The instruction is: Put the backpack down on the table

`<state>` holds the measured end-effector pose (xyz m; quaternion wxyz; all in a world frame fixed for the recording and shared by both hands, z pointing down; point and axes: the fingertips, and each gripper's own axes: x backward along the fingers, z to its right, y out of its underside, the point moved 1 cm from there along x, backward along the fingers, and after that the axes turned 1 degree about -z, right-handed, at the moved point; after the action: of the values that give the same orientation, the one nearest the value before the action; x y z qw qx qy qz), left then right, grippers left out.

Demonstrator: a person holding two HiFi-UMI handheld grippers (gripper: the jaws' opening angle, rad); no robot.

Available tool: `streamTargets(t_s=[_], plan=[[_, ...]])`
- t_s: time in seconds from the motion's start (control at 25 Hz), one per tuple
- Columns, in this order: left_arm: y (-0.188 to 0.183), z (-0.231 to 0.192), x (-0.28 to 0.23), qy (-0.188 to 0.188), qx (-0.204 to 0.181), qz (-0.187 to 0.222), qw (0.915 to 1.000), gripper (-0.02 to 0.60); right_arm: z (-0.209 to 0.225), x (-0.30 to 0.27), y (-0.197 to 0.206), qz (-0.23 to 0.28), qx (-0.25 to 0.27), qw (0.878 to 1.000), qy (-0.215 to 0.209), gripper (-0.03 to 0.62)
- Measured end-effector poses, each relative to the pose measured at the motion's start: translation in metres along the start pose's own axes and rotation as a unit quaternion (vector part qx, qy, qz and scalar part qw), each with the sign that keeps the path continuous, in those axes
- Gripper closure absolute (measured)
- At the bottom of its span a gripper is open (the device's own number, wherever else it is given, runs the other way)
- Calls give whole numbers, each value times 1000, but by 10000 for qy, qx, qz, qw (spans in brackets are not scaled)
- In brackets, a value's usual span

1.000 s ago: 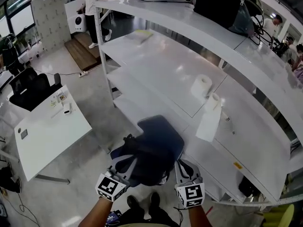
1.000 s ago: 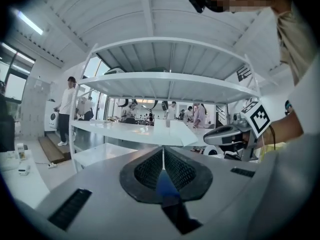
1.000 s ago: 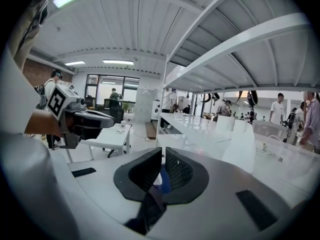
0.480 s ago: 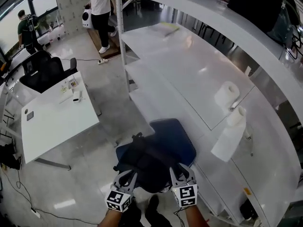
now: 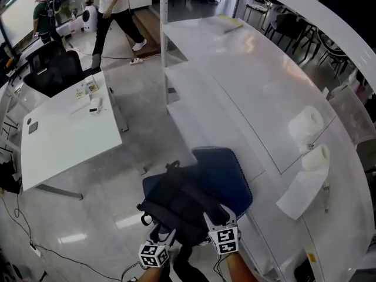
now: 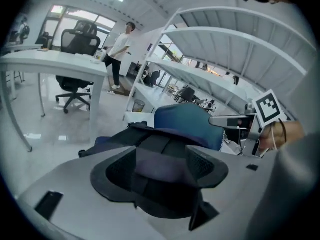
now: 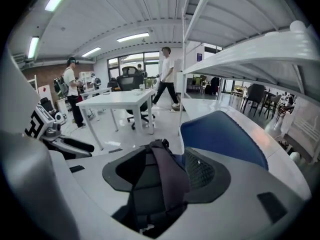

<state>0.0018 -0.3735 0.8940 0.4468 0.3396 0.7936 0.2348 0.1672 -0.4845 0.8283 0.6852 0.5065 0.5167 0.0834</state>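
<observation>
Both claws have just been opening. The left claw (image 5: 163, 235) and right claw (image 5: 215, 218) now stand wide, each with a loose strap (image 6: 160, 161) between its jaws. The backpack (image 5: 176, 207) sits lower than a second ago, against the blue chair (image 5: 226, 175) by the shelf (image 5: 200, 128) edge, well apart from the white worktop (image 5: 64, 140).

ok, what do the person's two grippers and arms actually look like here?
The left gripper and right gripper match: pale grey body, black jaws with a mesh texture on the inner faces, and a white cube of black square markers on each. The forearms show no sleeves. No cables seen on either gripper.
</observation>
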Motion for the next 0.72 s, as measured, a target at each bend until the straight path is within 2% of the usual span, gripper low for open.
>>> streamTargets(t_s=[0.16, 0.32, 0.52, 0.68, 0.72], plan=[[28, -11, -24, -215, 295, -86, 9993, 273, 6, -30, 28, -312, 153, 9994, -95, 370], [42, -15, -46, -247, 441, -152, 9986, 265, 11, -57, 55, -707, 449, 9964, -155, 362], [57, -16, -67, -82, 778, -360, 9963, 265, 21, -84, 85, -1288, 739, 9889, 38, 359], [65, -16, -84, 107, 1077, -513, 9928, 272, 28, -93, 97, -1371, 1013, 9848, 340, 361], [63, -16, -87, 198, 1111, -489, 9924, 293, 28, -94, 97, -1370, 1060, 9842, 363, 362]])
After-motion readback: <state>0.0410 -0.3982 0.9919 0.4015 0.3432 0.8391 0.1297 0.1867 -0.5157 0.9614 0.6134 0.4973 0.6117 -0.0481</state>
